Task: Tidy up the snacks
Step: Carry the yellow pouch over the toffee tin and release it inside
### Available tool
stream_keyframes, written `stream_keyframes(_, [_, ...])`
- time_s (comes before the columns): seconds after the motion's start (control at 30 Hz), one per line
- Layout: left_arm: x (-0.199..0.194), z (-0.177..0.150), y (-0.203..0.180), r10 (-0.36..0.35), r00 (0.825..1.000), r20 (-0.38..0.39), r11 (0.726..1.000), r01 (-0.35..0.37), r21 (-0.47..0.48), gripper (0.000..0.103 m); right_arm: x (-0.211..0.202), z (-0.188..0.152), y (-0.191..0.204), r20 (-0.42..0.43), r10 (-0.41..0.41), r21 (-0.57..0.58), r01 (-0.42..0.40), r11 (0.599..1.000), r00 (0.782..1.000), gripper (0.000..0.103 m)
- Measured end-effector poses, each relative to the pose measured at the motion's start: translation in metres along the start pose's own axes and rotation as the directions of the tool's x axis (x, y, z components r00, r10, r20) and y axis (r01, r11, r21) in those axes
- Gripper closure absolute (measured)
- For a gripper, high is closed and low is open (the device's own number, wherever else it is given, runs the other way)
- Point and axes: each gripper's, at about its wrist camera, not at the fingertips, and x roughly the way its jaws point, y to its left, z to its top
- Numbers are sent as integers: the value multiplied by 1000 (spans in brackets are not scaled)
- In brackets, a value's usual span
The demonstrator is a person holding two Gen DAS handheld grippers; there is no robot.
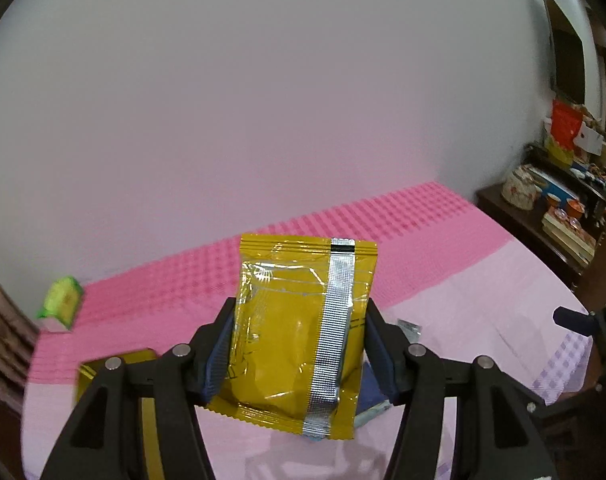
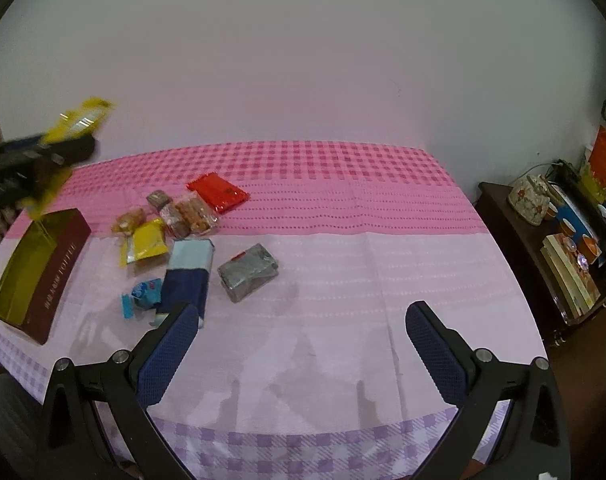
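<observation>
Yellow pouch (image 1: 299,336): clamped by its side edges in the left claw (image 1: 299,344), lifted clear above the desk (image 2: 343,288), above the far end of the box (image 2: 39,272). Judged light, soft and crinkly, its foil slippery; side-edge grip looks adequate. The box lies open, gold-lined, at the desk's left edge. Right of the box: loose snacks (image 2: 183,216), a blue packet (image 2: 187,276), a grey packet (image 2: 247,272), a red packet (image 2: 217,194). Nothing obstructs the box opening. Right claw (image 2: 303,352): jaws apart, empty, right of the box.
</observation>
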Motion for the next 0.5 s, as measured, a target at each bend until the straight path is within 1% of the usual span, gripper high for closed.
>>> stream_keyframes(0.13, [-33, 6, 22, 72, 997, 43, 997, -71, -20, 43, -6, 0, 2, 9, 10, 0, -10, 1000, 1000, 0])
stream_keyframes(0.23, [-56, 7, 42, 135, 989, 67, 990, -133, -45, 43, -8, 1, 3, 8, 22, 1, -22, 1000, 1000, 0])
stream_keyframes(0.4, [-79, 3, 75, 216, 974, 76, 973, -208, -96, 43, -16, 1, 9, 22, 32, -10, -31, 999, 999, 0])
stream_keyframes(0.43, [-85, -1, 86, 237, 969, 75, 967, -228, -111, 43, -17, 1, 11, 24, 35, -15, -35, 999, 999, 0])
stream_keyframes(0.5, [-91, -9, 101, 258, 964, 70, 960, -247, -134, 43, -19, 0, 14, 24, 38, -23, -37, 999, 999, 0])
